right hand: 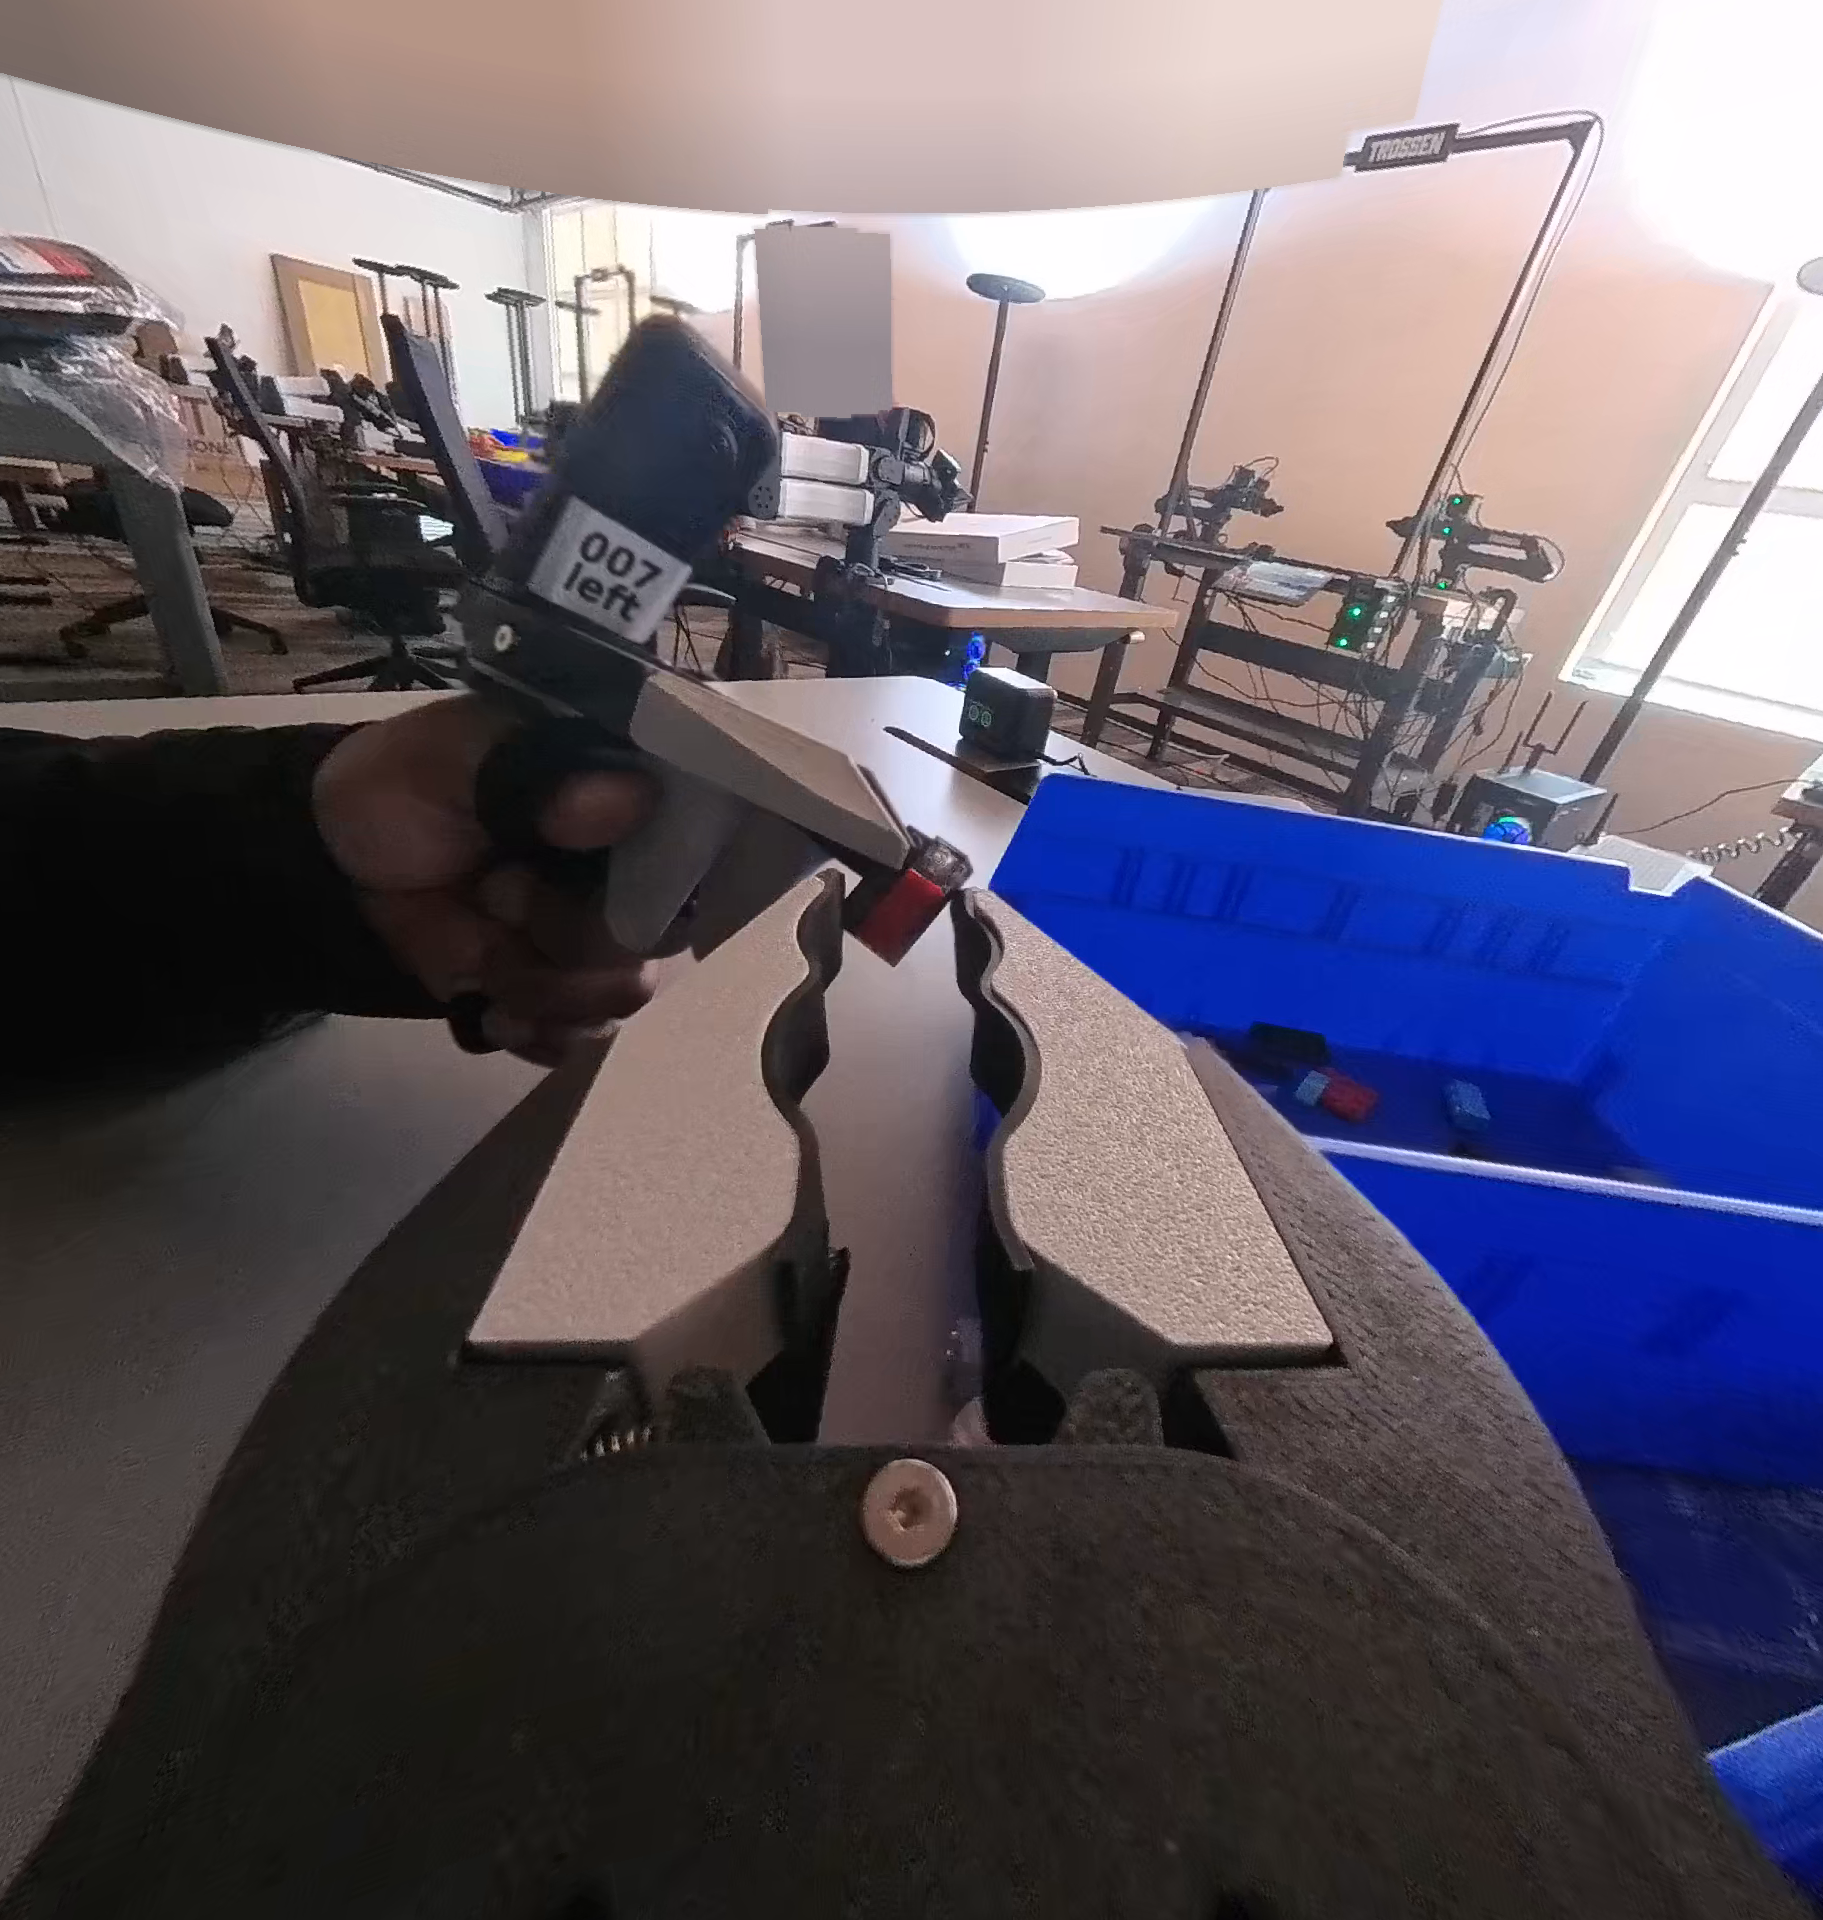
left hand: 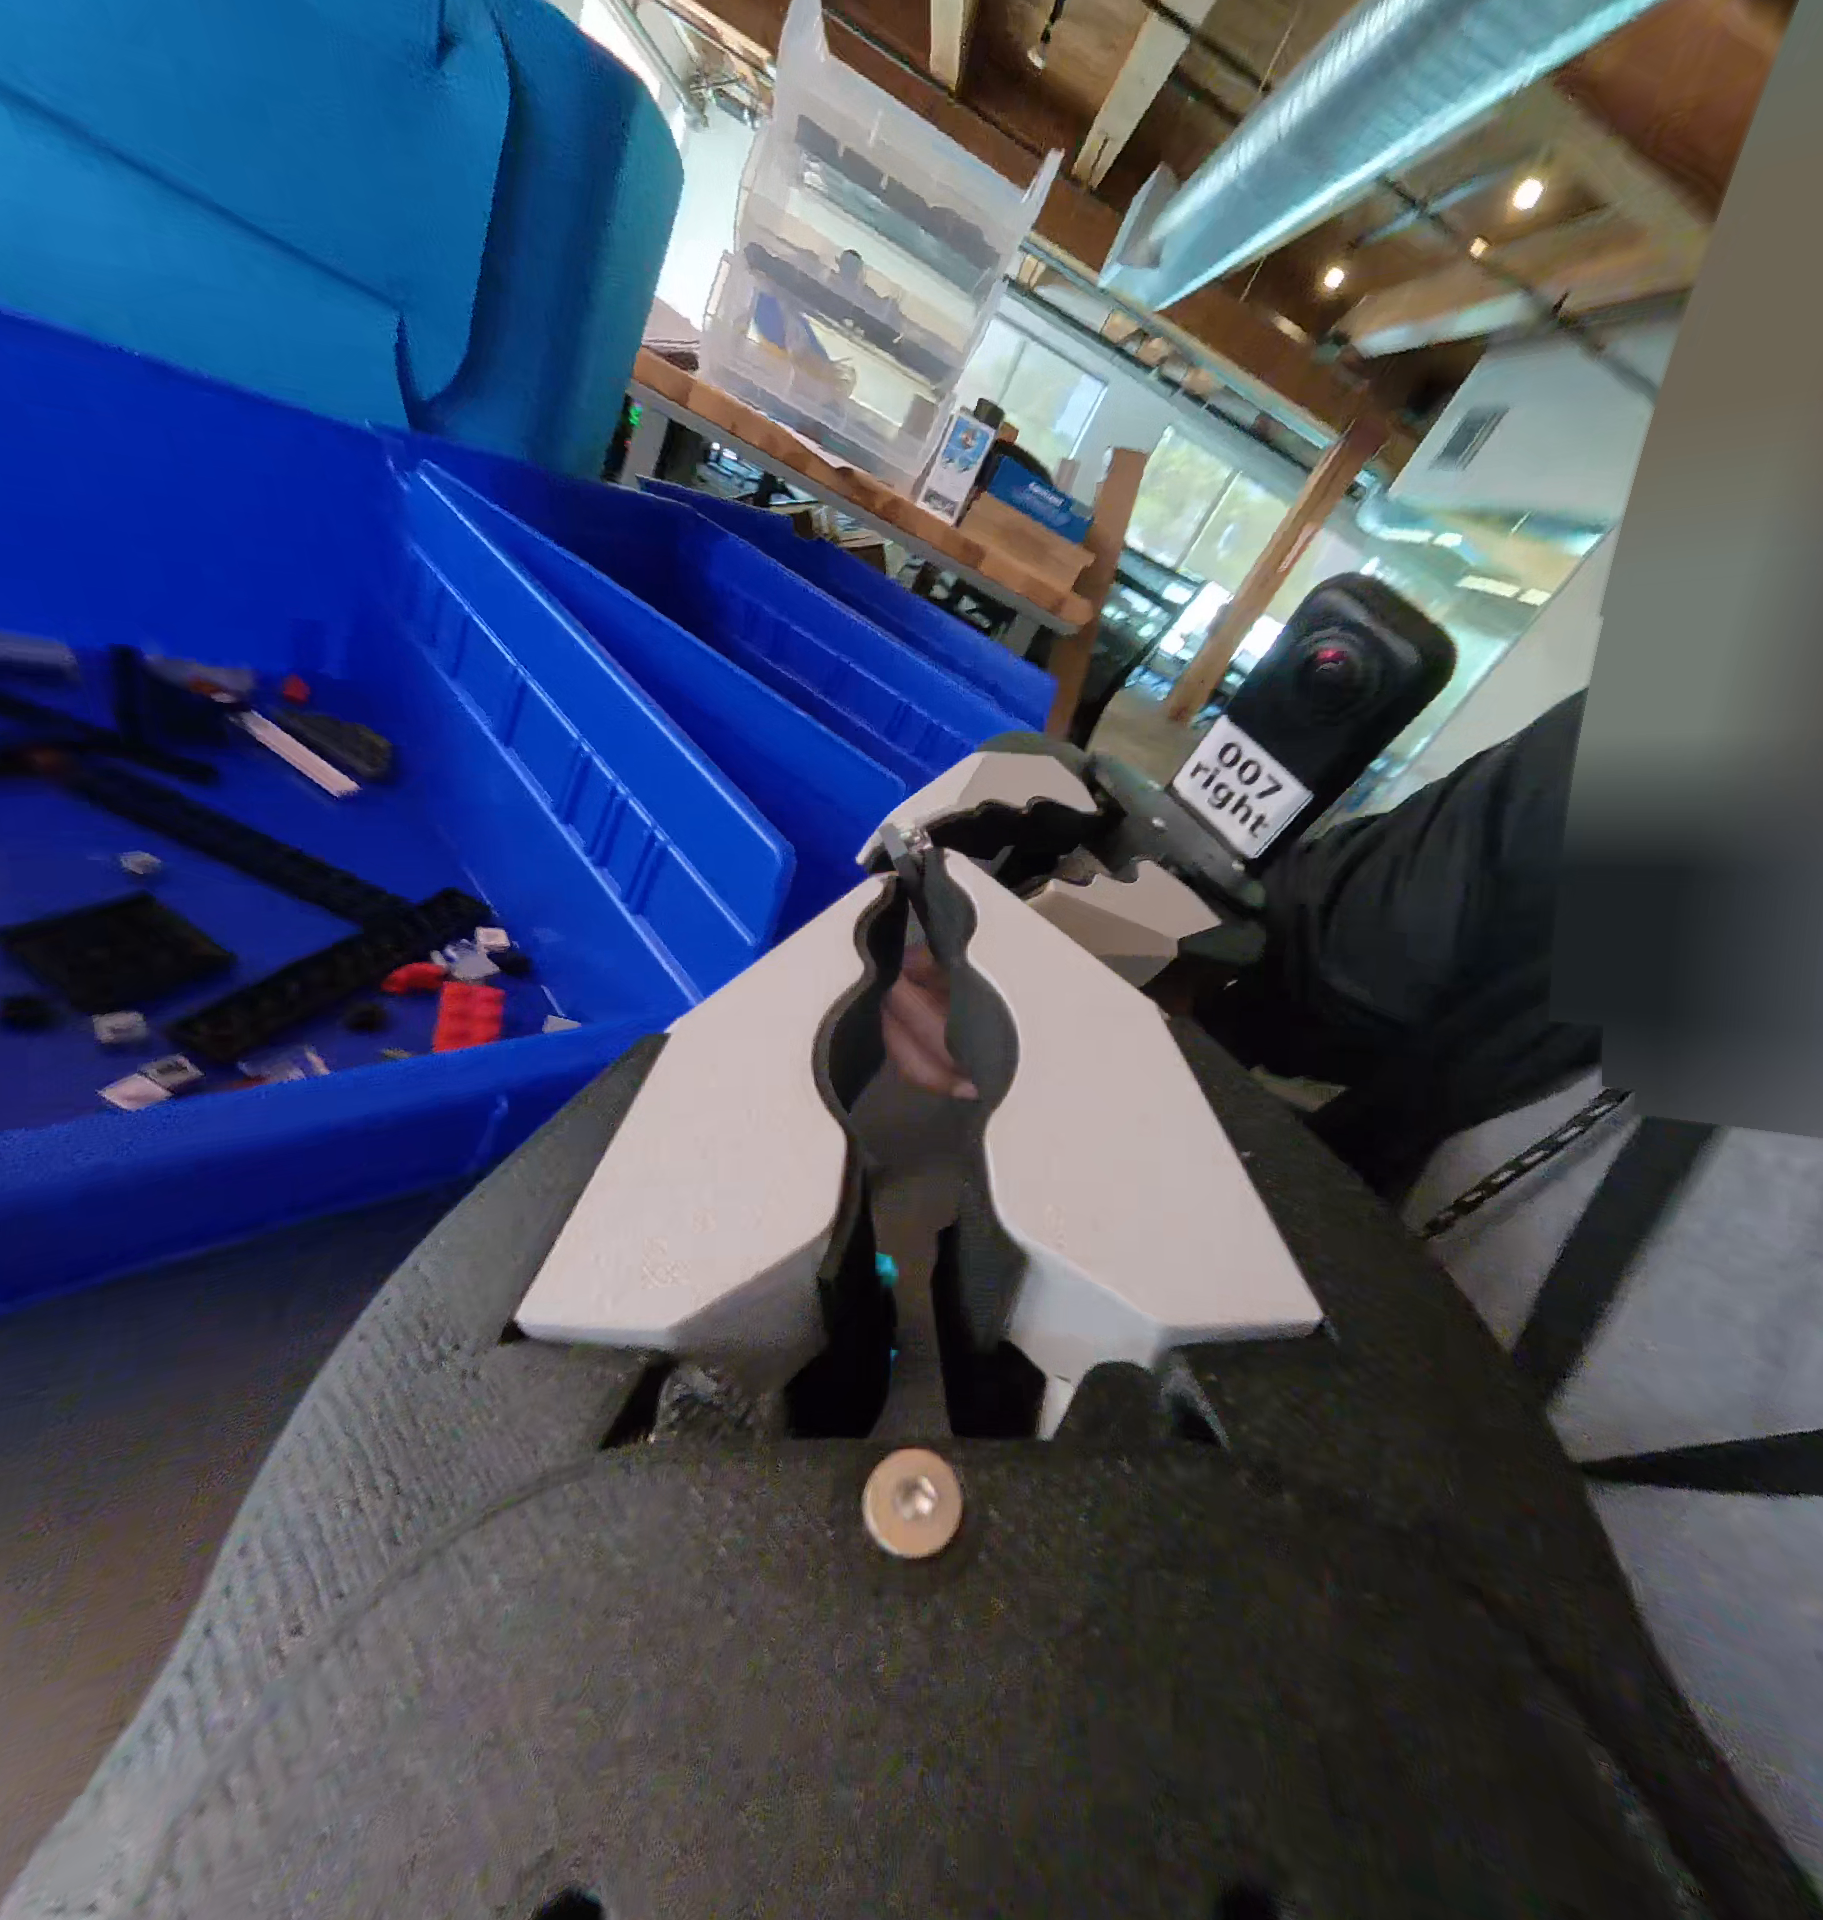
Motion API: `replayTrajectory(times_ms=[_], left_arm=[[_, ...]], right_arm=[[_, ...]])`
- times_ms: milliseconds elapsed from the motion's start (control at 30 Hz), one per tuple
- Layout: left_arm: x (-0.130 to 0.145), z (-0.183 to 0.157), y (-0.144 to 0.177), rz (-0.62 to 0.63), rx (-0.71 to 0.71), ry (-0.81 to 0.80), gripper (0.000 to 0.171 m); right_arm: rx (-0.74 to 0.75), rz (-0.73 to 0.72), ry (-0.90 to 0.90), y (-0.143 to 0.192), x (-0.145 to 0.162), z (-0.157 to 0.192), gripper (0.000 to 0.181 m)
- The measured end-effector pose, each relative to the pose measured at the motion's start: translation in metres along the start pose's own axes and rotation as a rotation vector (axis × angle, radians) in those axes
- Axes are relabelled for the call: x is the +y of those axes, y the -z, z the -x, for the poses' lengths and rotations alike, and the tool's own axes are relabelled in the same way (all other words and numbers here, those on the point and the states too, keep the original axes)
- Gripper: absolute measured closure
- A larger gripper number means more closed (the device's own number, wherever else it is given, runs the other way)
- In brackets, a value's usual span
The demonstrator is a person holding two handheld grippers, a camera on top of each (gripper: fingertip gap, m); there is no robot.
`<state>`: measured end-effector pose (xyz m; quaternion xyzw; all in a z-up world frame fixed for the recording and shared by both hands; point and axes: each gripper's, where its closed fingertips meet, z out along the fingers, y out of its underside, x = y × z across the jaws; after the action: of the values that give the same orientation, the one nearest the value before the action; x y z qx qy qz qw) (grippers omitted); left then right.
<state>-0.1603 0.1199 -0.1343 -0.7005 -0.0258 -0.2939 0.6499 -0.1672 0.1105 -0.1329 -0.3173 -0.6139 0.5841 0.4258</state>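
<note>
My left gripper [left hand: 902,883] is shut on a small red brick [right hand: 896,912] that has a dark grey piece [right hand: 938,840] on top. In the left wrist view only a small grey bit [left hand: 902,840] shows at its tips. My right gripper [right hand: 899,899] is open, and its fingertips stand close on either side of the red brick. I cannot tell whether they touch it. The two grippers meet tip to tip above the table, beside a blue bin [left hand: 263,1174] holding several black, red and grey bricks [left hand: 263,935].
A person's hand [right hand: 450,862] and black sleeve [right hand: 107,883] hold the left gripper. Blue bins [right hand: 1302,883] with a few bricks [right hand: 1343,1091] stand on the right of the grey table [right hand: 107,1299]. A small black device [right hand: 1009,707] sits at the table's far edge. A blue chair [left hand: 263,208] stands behind the bins.
</note>
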Motion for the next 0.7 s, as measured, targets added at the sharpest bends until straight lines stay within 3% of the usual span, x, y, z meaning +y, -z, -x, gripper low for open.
replayTrajectory(times_ms=[267, 500, 700], left_arm=[[0.001, -0.001, 0.003, -0.013, 0.110, 0.221, 0.166], [0.000, -0.007, 0.012, 0.022, 0.210, 0.352, 0.167], [0.006, -0.014, 0.013, 0.075, 0.259, 0.402, 0.167]], right_arm=[[-0.036, -0.006, -0.018, -0.001, 0.000, 0.002, 0.159], [-0.106, -0.031, 0.085, -0.001, -0.008, 0.009, 0.141], [-0.193, -0.042, 0.142, 0.001, -0.009, 0.022, 0.151]])
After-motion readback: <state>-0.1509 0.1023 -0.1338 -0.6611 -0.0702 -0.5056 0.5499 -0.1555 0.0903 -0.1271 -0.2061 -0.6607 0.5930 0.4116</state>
